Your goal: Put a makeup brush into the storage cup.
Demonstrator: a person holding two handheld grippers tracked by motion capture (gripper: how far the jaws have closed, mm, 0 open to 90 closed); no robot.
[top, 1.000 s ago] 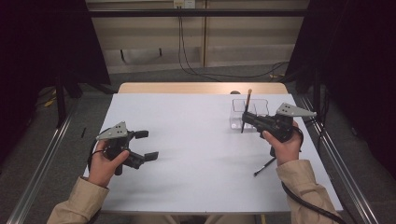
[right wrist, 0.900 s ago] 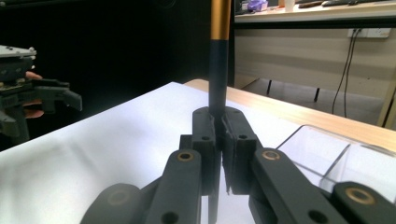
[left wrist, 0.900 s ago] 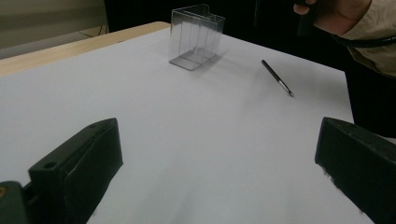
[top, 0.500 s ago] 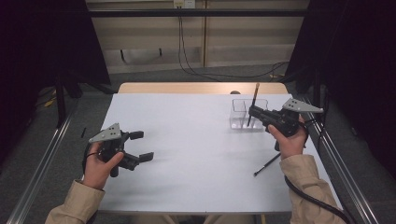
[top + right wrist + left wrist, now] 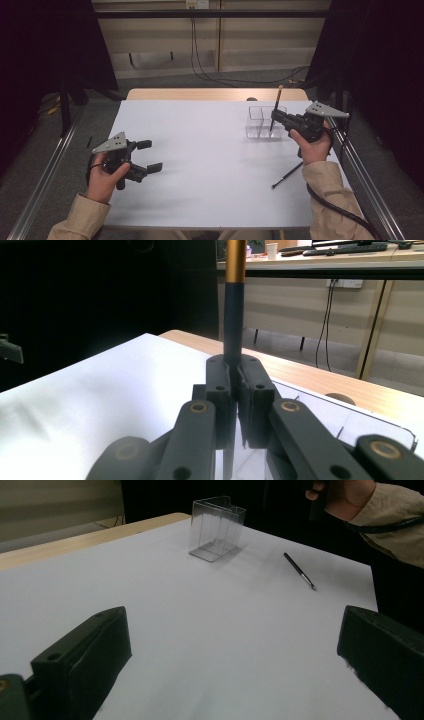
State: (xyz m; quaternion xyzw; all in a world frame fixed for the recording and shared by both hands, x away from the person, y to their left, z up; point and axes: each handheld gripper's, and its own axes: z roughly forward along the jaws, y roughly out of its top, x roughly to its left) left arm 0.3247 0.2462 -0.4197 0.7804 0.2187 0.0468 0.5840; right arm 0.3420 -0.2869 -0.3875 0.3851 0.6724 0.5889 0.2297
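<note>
Presently the right gripper (image 5: pixel 274 119) was clamped on a brush (image 5: pixel 276 107), jaws pressed together round its dark shaft with the orange-brown end pointing up. I held it close to upright, directly over the clear box (image 5: pixel 265 122) at the far right of the white table (image 5: pixel 210 165); my reading is that this upright hold let the lower tip drop straight into a compartment. Which compartment, I could not tell. A second brush (image 5: pixel 287 175) lay flat on the table, nearer the person and apart from the box; the left gripper view showed it too (image 5: pixel 299 570), beside the box (image 5: pixel 216 528).

The left gripper (image 5: pixel 149 156) sat low at the near left, jaws wide apart and holding nothing, parked clear of the work.

Against one second ago: the right gripper had moved away from the person and in over the box, carrying the brush with it. The left gripper had drifted slightly nearer the person. The loose brush had not shifted.
</note>
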